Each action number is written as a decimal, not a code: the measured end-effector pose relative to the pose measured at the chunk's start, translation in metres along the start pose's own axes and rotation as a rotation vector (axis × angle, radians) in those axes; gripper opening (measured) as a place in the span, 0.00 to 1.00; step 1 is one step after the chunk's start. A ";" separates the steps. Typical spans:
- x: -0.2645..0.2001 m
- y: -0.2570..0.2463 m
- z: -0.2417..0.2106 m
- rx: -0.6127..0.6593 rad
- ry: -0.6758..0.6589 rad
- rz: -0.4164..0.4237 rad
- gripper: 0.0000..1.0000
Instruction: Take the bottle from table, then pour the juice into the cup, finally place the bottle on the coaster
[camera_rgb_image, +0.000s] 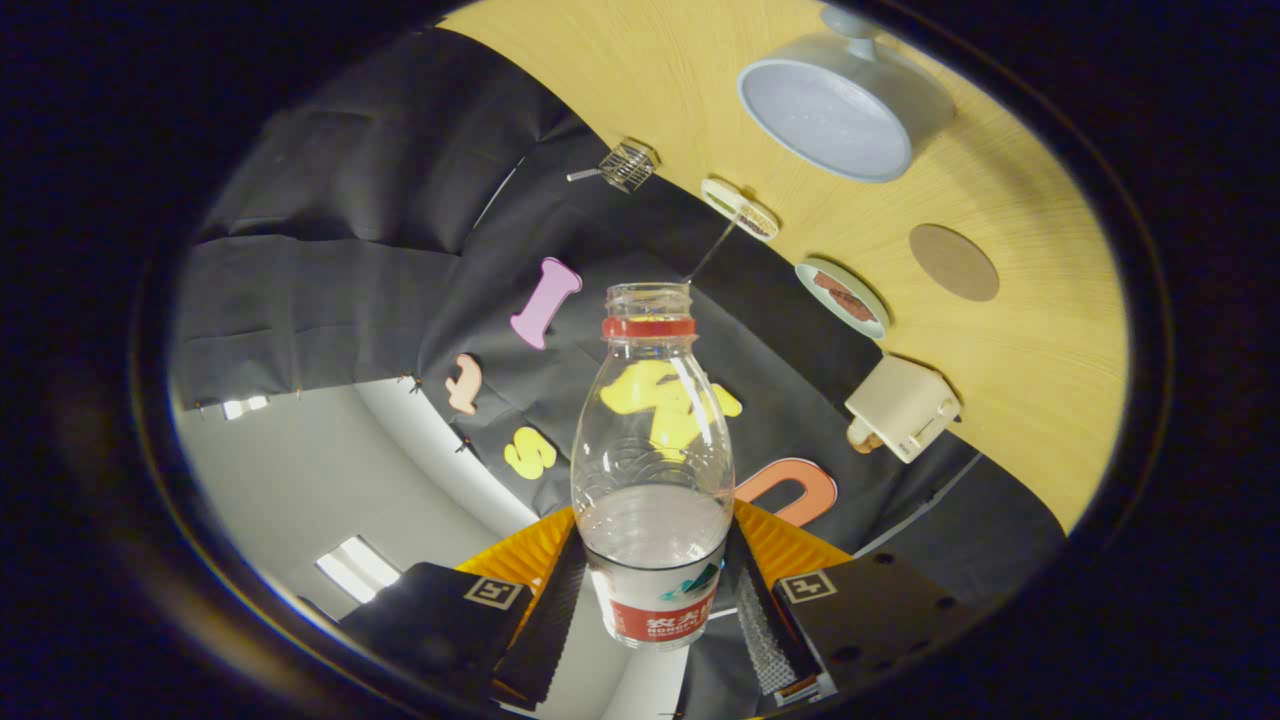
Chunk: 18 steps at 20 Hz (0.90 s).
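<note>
Your tool (655, 610) is clamping the bottle (652, 470) at its lower body, both fingers pressing against its labelled part from either side. The bottle is standing straight out along the fingers, its uncapped mouth with the red neck ring pointing to 12 o'clock, and a clear liquid is filling about the lower third of what you can see of it. You are holding the whole view tilted, so the wooden surface (1040, 370) is sweeping across from 12 to 3 o'clock, well beyond the bottle. On it, the pale blue cup (835, 115) is sitting at about 1 o'clock with its open mouth facing you, and the round brown coaster (954, 262) is lying at about 2 o'clock, apart from the cup. Near the surface's edge, a small dish (842, 297) with something brown on it is lying beside the coaster, a cream toaster (902, 407) is standing below it, and a second small dish (740, 208) and a wire object (626, 166) are lying farther along.
</note>
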<state>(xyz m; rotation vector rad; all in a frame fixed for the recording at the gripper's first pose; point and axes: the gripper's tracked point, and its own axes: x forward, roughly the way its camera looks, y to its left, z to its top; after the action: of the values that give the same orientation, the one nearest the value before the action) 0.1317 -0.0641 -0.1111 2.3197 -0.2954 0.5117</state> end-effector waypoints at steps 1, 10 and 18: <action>-0.003 0.000 0.002 -0.004 0.001 -0.004 0.78; -0.004 0.000 0.006 0.000 -0.016 -0.004 0.78; -0.001 -0.024 -0.010 -0.297 0.019 -0.114 0.78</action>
<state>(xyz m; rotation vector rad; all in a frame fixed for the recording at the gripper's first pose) 0.1362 -0.0399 -0.1198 2.0288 -0.2123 0.4030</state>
